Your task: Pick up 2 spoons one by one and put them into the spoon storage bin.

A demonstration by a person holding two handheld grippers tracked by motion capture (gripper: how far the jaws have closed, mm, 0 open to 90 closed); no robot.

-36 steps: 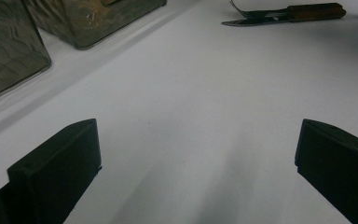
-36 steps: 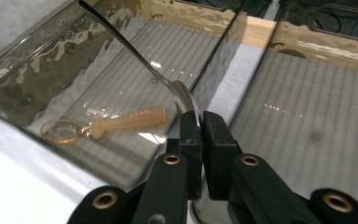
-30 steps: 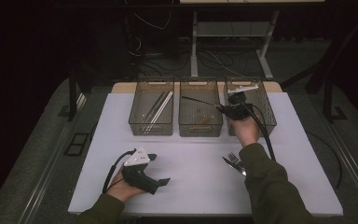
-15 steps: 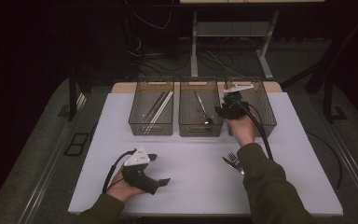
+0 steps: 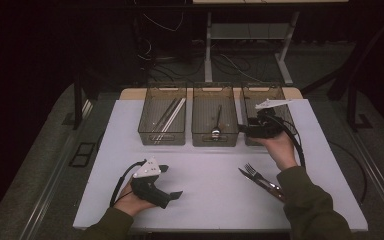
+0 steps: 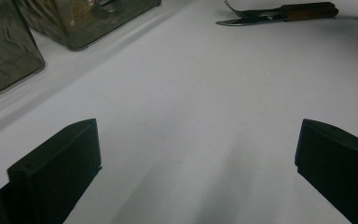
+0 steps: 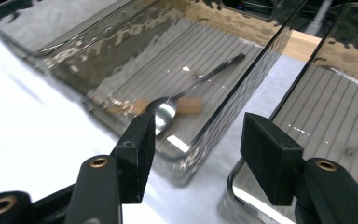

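**Spoon left in middle bin as right tool is opened**

The right tool (image 5: 246,129) is seen just opening, nothing between its jaws, held over the gap between the middle bin (image 5: 215,142) and the right bin (image 5: 280,95). The spoon (image 7: 168,110) is lying in the middle bin. The left tool (image 5: 167,182) is held released above the white worktop (image 5: 205,200), where a fork and knife (image 5: 260,177) are left near the right sleeve.

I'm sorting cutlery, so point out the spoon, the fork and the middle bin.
spoon (image 7: 164,112), right gripper view, on its bowl.
fork (image 5: 251,170), high view, on its tines.
middle bin (image 5: 215,140), high view, on its near wall.
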